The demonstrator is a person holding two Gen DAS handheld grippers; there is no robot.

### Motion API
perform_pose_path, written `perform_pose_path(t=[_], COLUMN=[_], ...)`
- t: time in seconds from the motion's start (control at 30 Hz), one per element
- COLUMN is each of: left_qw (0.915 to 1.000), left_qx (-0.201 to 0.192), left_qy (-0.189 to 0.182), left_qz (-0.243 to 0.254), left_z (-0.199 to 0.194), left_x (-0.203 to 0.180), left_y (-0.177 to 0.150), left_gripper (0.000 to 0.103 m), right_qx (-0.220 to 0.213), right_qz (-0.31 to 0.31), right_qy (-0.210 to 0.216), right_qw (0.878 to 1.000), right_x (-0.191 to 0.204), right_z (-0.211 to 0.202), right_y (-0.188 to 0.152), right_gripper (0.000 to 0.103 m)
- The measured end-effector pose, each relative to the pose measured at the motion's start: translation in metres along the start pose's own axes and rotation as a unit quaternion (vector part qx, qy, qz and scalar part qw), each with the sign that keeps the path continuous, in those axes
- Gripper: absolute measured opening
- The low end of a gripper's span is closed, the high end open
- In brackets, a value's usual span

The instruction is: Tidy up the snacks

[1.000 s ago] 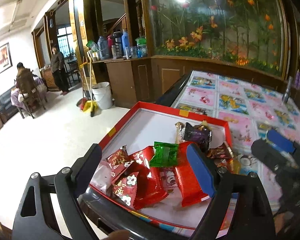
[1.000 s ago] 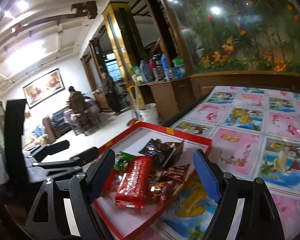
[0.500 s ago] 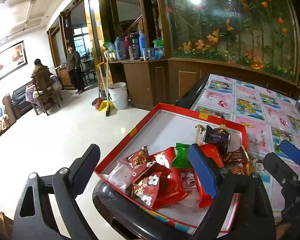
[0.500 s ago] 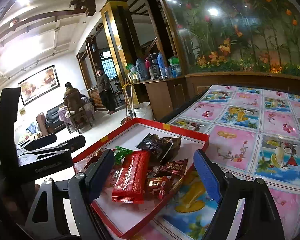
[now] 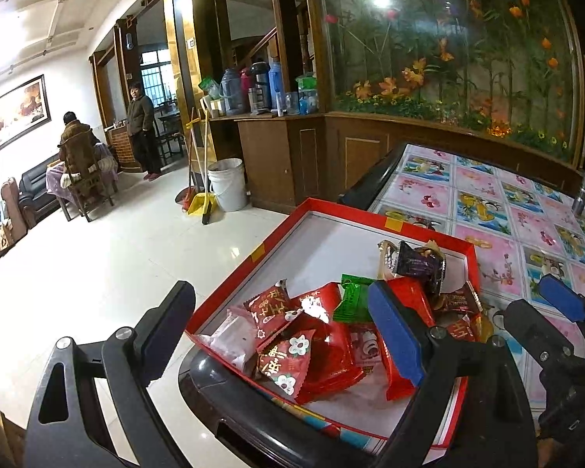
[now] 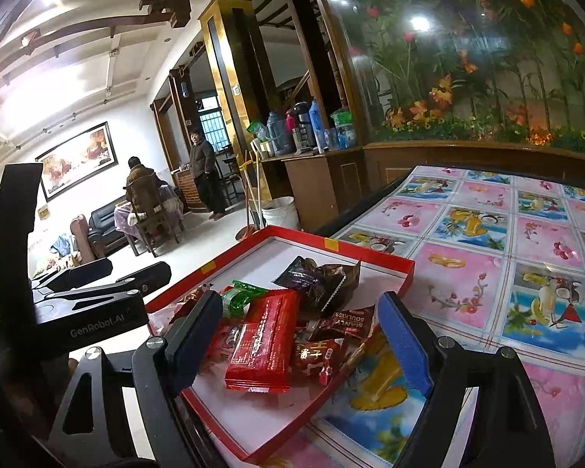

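A red-rimmed white tray [image 5: 277, 241] sits at the table's corner and holds a heap of snack packets. In the left wrist view the heap has red packets [image 5: 323, 355], a green packet [image 5: 351, 300] and a dark packet [image 5: 417, 265]. My left gripper [image 5: 280, 335] is open and empty, hovering at the tray's near edge. In the right wrist view the tray [image 6: 370, 253] holds a long red packet [image 6: 265, 343] and a dark packet [image 6: 316, 280]. My right gripper [image 6: 296, 343] is open and empty, its fingers either side of the heap above it.
The table carries a pink and blue patterned cloth [image 6: 507, 253]. A wooden counter with flasks [image 5: 261, 89] and a white bucket [image 5: 226, 183] stand beyond the table. Two people [image 5: 140, 128] are far off on the left. The left gripper's body [image 6: 85, 312] shows beside the tray.
Both grippers have drawn slightly back and shifted left, so the tray sits further right in the left view. The snacks have not moved. Both grippers stay open.
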State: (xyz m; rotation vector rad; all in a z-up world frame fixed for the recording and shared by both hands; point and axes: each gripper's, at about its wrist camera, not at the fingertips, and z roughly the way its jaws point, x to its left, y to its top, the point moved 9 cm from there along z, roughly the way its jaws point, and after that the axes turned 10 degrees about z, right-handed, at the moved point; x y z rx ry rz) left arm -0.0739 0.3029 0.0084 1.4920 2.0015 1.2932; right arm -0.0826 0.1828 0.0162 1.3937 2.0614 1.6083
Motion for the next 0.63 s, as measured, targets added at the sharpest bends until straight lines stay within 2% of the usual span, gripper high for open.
perform_pose_path(t=[0.37,0.63], left_qw=[1.0000,0.9994], left_qx=[0.000,0.000], left_qy=[-0.007,-0.034], left_qz=[-0.003,0.001], left_z=[0.001,0.004], left_x=[0.002,-0.008], left_y=[-0.001,0.000], left_gripper=[0.091,0.091], right_qx=[0.012,0.014], right_qz=[-0.008,-0.001], right_qy=[0.008,0.010], right_qw=[1.000,1.000], right_x=[0.013,0.011], right_z=[0.009,0.009], right_y=[-0.004,-0.004], right_gripper=[0.083,0.083])
